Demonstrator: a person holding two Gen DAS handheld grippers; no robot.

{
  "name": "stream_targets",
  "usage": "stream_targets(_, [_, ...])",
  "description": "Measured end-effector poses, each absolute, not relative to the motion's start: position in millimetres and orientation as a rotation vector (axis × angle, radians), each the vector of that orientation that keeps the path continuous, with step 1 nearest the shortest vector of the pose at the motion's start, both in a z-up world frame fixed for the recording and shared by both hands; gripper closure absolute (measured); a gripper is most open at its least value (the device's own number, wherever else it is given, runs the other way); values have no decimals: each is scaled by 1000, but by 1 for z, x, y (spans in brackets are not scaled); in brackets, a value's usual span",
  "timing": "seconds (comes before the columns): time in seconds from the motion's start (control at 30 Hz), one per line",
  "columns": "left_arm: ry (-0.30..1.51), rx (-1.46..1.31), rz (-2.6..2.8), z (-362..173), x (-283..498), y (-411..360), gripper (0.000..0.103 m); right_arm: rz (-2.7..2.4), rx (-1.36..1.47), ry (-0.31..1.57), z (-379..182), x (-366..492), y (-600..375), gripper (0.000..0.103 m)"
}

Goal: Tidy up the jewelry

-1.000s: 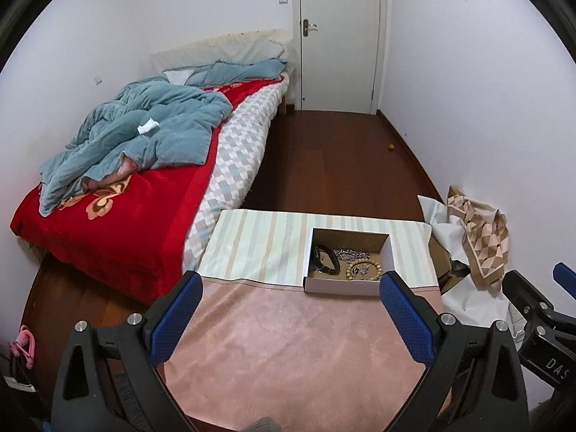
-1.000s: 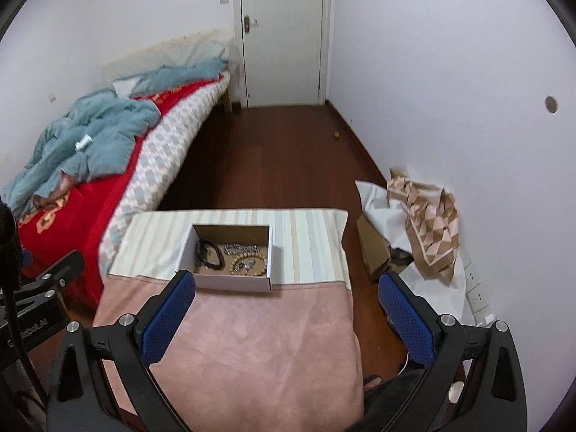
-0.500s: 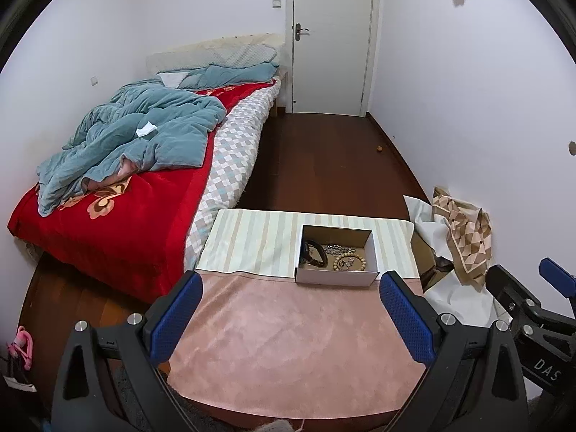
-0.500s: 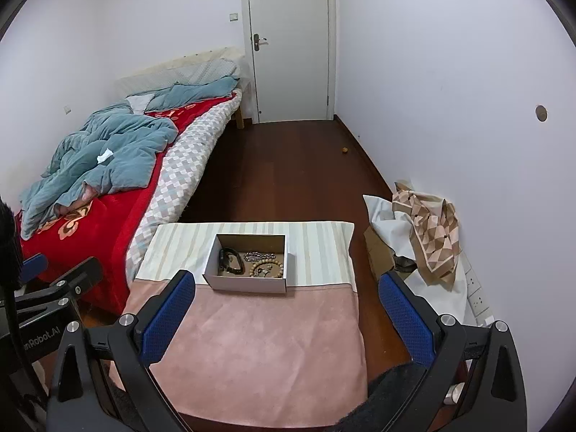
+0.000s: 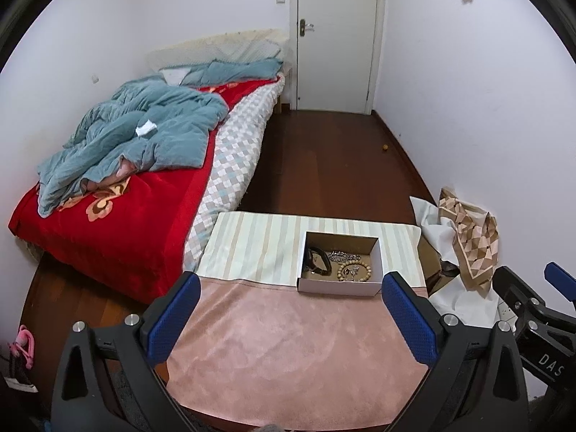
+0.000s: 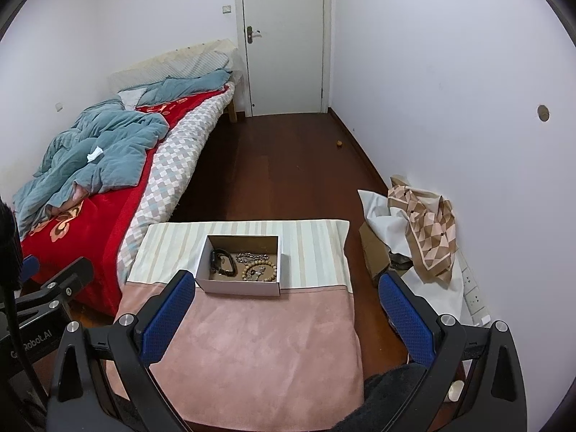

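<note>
A small open cardboard box (image 5: 338, 286) (image 6: 239, 284) sits on a table covered with pink cloth (image 5: 288, 352) (image 6: 259, 352) in front and a striped cloth (image 5: 252, 244) (image 6: 309, 248) behind. Inside lie a black bracelet (image 5: 316, 260) (image 6: 223, 262), a silver chain (image 5: 343, 255) (image 6: 252, 257) and a wooden bead bracelet (image 5: 354, 271) (image 6: 261, 271). My left gripper (image 5: 288, 313) is open and empty, held above the table's near part. My right gripper (image 6: 284, 309) is open and empty too, well short of the box.
A bed (image 5: 118, 194) with red cover and blue quilt stands left of the table. Crumpled paper and a patterned cloth (image 5: 468, 237) (image 6: 428, 226) lie by the right wall. A wooden floor (image 5: 324, 165) leads to a closed door (image 5: 336, 36).
Both grippers have drawn back and risen from the table, so the box looks smaller and farther. Both stay open and empty. The jewelry in the box has not moved.
</note>
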State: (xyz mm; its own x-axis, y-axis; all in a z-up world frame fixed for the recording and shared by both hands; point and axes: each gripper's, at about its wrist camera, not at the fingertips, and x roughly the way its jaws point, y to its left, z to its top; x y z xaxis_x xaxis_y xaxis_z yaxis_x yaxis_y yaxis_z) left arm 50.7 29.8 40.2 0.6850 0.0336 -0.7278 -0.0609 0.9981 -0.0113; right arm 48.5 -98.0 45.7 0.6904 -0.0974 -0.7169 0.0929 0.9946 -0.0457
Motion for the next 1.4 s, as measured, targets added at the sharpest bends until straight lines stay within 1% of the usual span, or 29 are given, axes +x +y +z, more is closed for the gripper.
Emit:
stream_targets(0.27, [874,-26,71,27,80,27,0,-133,-12,815,40,78,-104,0])
stream_targets(0.57, [937,-14,78,7,105,19,0,-154,-40,862,21,112,-106,0])
stream_targets(0.87, [952,-15,93,1,108,20,0,-155,-59,907,8,125,-106,0])
stream_targets(1.4, [946,-19,103,0,101,22,0,-143,-63,920,6,124,-104,0])
